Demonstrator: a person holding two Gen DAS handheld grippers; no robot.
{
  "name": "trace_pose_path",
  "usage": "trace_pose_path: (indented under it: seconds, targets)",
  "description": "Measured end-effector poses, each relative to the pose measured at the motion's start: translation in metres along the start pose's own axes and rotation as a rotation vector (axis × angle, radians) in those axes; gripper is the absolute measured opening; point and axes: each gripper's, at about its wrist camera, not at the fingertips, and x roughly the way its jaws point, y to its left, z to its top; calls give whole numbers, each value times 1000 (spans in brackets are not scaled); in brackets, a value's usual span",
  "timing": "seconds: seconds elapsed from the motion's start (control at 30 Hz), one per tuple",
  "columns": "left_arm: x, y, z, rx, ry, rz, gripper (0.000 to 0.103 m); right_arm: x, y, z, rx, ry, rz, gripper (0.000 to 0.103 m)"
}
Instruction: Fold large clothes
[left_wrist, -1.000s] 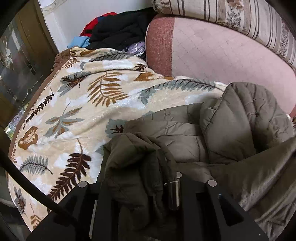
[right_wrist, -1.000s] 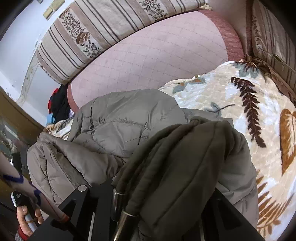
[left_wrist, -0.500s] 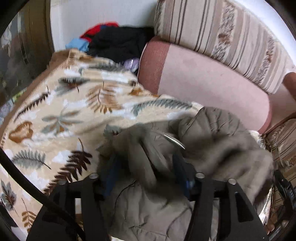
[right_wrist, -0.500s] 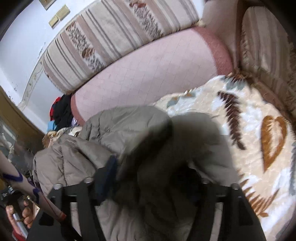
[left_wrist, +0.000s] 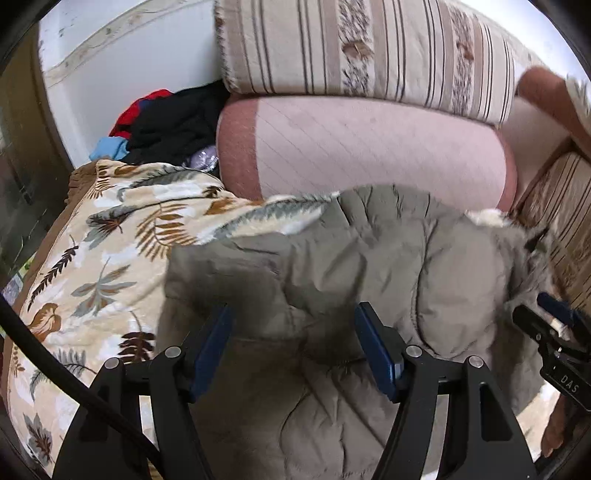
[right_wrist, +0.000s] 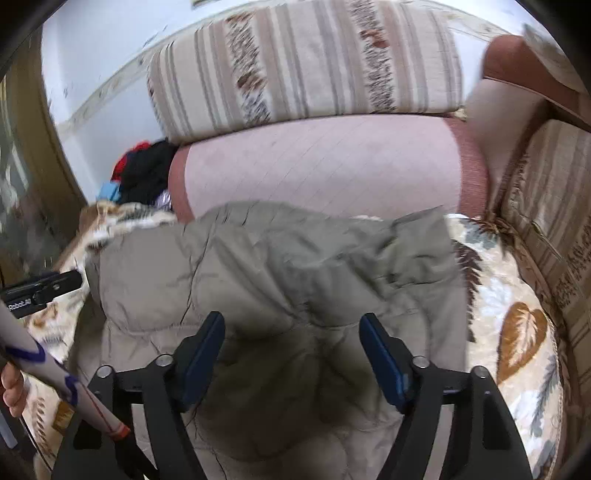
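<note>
1. Change: a second ago both grippers pinched bunched folds of the padded coat (left_wrist: 369, 258); both have let go. The left gripper (left_wrist: 291, 350) has jaws that have just been opening and now stand wide, nothing between the pads. The right gripper (right_wrist: 291, 354) had sprung wide and has just closed a little; it gapes too, empty, above the cloth.
2. Meaning, as a judgement: one fold is laid and released; the coat now lies flatter, in a doubled slab. Further folds or smoothing probably remain.
3. Coat, one: olive-grey, quilted, lying on the leaf-print blanket (left_wrist: 110, 258), its far edge against the pink sofa back (left_wrist: 369, 147), nearer the blanket's right side.
4. Grippers, two.
5. Blanket, one, covering the sofa seat.
6. Striped cushions: one above the back (left_wrist: 351, 48); another at the right end (right_wrist: 554, 221).
7. Heap of other clothes (left_wrist: 173, 122), one, at the blanket's far left corner; items not countable.
</note>
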Motion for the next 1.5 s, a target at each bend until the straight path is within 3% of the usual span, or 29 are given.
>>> trace_pose_path:
  seconds: [0.27, 0.6, 0.9, 1.5]
  targets:
    - [65, -7, 9, -6, 54, 76, 68, 55, 0, 13, -29, 39, -78, 70]
    - [117, -15, 43, 70, 4, 153, 68, 115, -4, 45, -43, 49, -166, 70]
    - [156, -13, 63, 57, 4, 113, 69, 152, -22, 66, -50, 54, -211, 70]
    - [192, -2, 76, -28, 5, 24, 73, 197, -51, 72, 71, 78, -147, 73]
